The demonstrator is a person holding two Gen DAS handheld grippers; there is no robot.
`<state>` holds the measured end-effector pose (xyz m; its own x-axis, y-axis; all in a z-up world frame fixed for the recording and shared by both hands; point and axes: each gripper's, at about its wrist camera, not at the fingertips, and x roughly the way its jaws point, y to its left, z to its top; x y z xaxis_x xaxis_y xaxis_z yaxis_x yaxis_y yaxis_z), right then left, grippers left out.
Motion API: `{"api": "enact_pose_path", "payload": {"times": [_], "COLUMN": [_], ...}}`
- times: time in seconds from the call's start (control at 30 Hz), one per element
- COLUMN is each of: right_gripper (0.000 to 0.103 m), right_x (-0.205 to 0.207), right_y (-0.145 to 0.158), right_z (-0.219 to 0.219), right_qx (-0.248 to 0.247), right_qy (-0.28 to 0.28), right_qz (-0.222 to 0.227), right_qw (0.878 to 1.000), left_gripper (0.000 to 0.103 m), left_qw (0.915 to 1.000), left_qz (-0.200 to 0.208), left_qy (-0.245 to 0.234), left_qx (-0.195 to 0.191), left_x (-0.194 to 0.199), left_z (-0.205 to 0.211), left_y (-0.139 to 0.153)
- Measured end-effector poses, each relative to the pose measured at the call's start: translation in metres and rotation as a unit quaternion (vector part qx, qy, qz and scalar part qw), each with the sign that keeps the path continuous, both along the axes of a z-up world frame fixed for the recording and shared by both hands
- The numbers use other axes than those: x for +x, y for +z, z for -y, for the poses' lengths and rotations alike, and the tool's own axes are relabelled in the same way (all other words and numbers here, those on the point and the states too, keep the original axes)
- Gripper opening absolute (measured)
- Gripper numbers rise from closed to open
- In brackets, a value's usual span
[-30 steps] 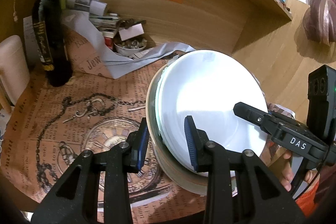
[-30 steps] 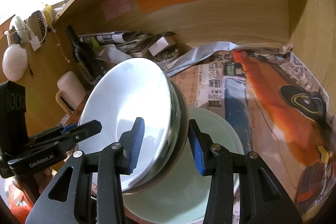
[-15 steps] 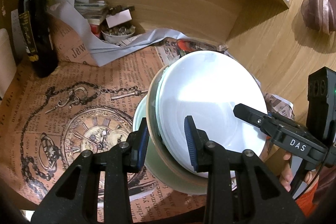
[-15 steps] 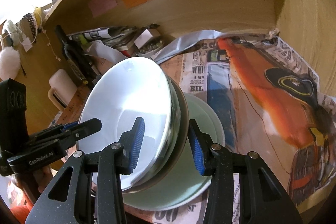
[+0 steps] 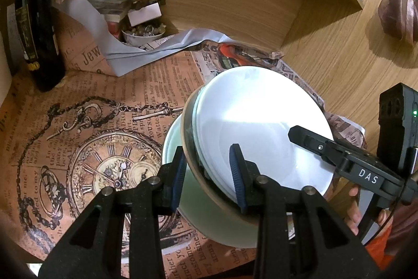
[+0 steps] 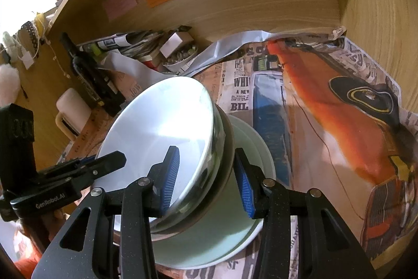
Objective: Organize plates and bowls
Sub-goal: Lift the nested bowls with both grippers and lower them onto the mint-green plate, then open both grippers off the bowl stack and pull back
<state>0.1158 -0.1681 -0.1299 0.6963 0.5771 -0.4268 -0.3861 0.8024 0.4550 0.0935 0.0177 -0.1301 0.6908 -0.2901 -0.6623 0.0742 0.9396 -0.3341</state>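
Observation:
A stack of nested bowls, a white bowl inside a shiny one and a brown-rimmed one, hangs tilted inside a wooden shelf. My left gripper is shut on the stack's near rim on one side. My right gripper is shut on the rim at the other side. Directly under the stack a pale green plate lies flat on the newspaper lining. Whether the stack touches the plate is hidden by the bowls.
A dark bottle stands at the back left, with a cream mug beside it. Rolled papers and a small dish of trinkets crowd the back. The shelf's side wall rises on the right, and coloured notes are stuck on the back wall.
Both grippers have sunk with the bowl stack toward the green plate, which has come into the left wrist view. The grips have not changed.

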Motion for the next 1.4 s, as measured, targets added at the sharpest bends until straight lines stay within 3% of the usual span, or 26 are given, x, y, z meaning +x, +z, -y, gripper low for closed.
{"api": "enact_pose_path", "payload": {"times": [0.27,0.33,0.47,0.53,0.67,0.8,1.03,1.13,1.2,1.27,1.4], "right_gripper": [0.043,0.044,0.063,0.064,0.064,0.069,0.071,0.071,0.071,0.073,0.086], "right_x": [-0.001,-0.001,-0.004,-0.007,-0.021,-0.038,-0.076,-0.089,-0.098,-0.103,-0.112], "right_y": [0.000,0.000,0.001,0.003,0.016,0.032,0.063,0.074,0.079,0.081,0.082], "right_z": [-0.002,-0.003,-0.005,-0.005,0.001,0.008,0.023,0.025,0.027,0.027,0.028], "right_qx": [-0.007,-0.010,-0.018,-0.025,-0.024,-0.024,-0.012,-0.009,-0.009,-0.008,-0.003], "right_qy": [0.007,0.004,0.000,-0.007,-0.015,-0.025,-0.043,-0.048,-0.052,-0.054,-0.059], "right_qz": [0.011,0.012,0.019,0.029,0.059,0.098,0.173,0.201,0.216,0.225,0.237], "right_qw": [1.000,1.000,1.000,0.999,0.998,0.995,0.984,0.978,0.975,0.973,0.970], "left_gripper": [0.033,0.034,0.044,0.046,0.046,0.055,0.058,0.070,0.086,0.094,0.096], "left_qw": [0.9999,0.9998,0.9974,0.9954,0.9918,0.9877,0.9751,0.9666,0.9635,0.9602,0.9543], "left_qz": [0.001,0.020,0.060,0.079,0.109,0.141,0.204,0.234,0.246,0.258,0.274], "left_qy": [-0.005,0.006,0.015,0.026,0.036,0.045,0.048,0.057,0.059,0.064,0.072], "left_qx": [-0.015,0.005,0.038,0.047,0.055,0.053,0.073,0.088,0.088,0.086,0.096], "left_x": [0.000,-0.005,-0.019,-0.026,-0.035,-0.047,-0.077,-0.091,-0.097,-0.105,-0.116], "left_z": [-0.005,-0.003,0.001,0.001,0.000,-0.001,0.006,0.012,0.015,0.016,0.017], "left_y": [-0.002,0.003,0.021,0.031,0.048,0.063,0.094,0.106,0.111,0.115,0.119]}}
